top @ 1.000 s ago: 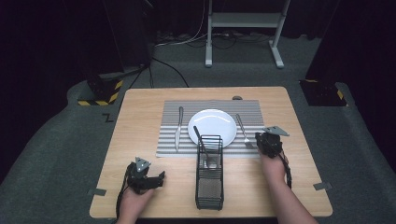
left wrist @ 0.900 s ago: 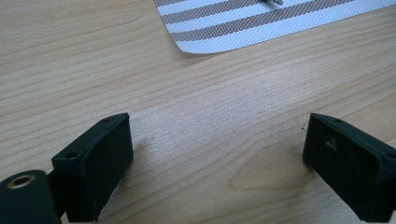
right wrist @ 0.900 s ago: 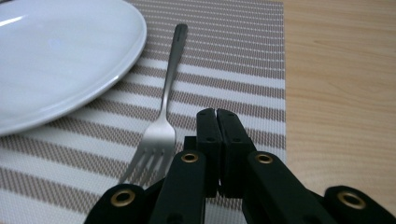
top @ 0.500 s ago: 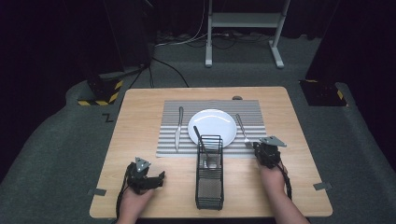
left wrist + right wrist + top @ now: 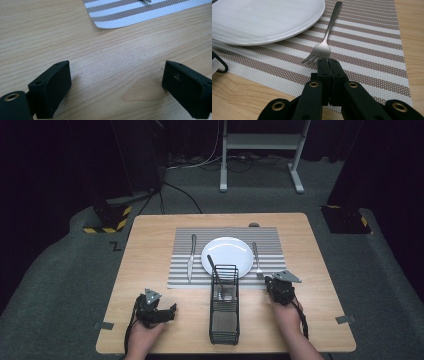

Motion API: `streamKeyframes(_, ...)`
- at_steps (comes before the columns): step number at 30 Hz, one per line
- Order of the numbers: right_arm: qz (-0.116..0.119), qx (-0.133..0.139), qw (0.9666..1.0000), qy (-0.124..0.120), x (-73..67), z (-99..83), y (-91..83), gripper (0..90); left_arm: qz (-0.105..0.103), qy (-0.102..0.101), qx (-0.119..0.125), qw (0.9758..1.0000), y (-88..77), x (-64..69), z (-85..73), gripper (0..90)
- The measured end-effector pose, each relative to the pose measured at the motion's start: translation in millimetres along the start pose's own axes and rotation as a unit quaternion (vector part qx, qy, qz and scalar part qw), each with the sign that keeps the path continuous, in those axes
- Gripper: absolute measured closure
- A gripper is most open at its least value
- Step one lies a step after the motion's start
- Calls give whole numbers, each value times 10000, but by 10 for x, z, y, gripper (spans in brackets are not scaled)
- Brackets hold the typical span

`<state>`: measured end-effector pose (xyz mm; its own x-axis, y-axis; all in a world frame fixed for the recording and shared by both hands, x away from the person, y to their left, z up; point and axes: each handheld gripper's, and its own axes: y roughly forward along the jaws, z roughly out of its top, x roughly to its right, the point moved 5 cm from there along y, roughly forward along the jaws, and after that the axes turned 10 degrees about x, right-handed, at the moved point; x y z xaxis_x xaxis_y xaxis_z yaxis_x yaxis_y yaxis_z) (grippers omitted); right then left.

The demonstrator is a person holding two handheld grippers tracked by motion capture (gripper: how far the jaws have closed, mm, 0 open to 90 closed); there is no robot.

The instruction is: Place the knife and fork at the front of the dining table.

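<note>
A white plate [image 5: 227, 242] lies on a striped placemat [image 5: 272, 240], with a knife [image 5: 191, 257] to its left and a fork [image 5: 256, 257] to its right. My right gripper [image 5: 271, 282] is shut with nothing in it, at the placemat's near right corner. In the right gripper view its closed tips [image 5: 328, 61] sit just short of the fork [image 5: 327, 42] tines, beside the plate [image 5: 262, 17]. My left gripper [image 5: 170, 311] rests on bare wood at the near left, open and empty [image 5: 116, 82], with the placemat [image 5: 140, 12] corner ahead of it.
A black wire caddy [image 5: 224, 312] stands between the two hands near the table's front edge, with a dark utensil handle [image 5: 212, 265] sticking up out of it over the plate. A small dark object [image 5: 254, 225] lies at the placemat's far edge.
My right gripper has come back toward the person and a little left, from beside the placemat's right edge to the fork's tines. It stays shut. The left gripper has not moved.
</note>
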<state>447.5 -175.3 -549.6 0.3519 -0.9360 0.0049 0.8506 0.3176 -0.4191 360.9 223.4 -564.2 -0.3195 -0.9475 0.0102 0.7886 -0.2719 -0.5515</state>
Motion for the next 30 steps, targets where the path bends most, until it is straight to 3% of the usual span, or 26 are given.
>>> streamKeyframes(5,47,68,10000,-20,-21,11,-17,849,-1,5,-3,10000,-1,-1,0,86)
streamKeyframes(10,14,338,9993,161,48,46,-111,745,1,6,-4,10000,-2,-1,-1,86)
streamKeyframes(15,224,883,9957,195,55,159,-271,636,7,7,-4,10000,-2,-1,-1,86)
streamKeyframes(17,436,1168,9919,249,26,240,-351,598,2,-2,-3,10000,-1,1,-1,86)
streamKeyframes(22,711,1729,9822,181,-118,487,-563,553,16,-4,3,10000,-1,1,-1,86)
streamKeyframes(30,949,2313,9682,46,-467,844,-806,485,12,-7,2,10000,-1,2,-1,86)
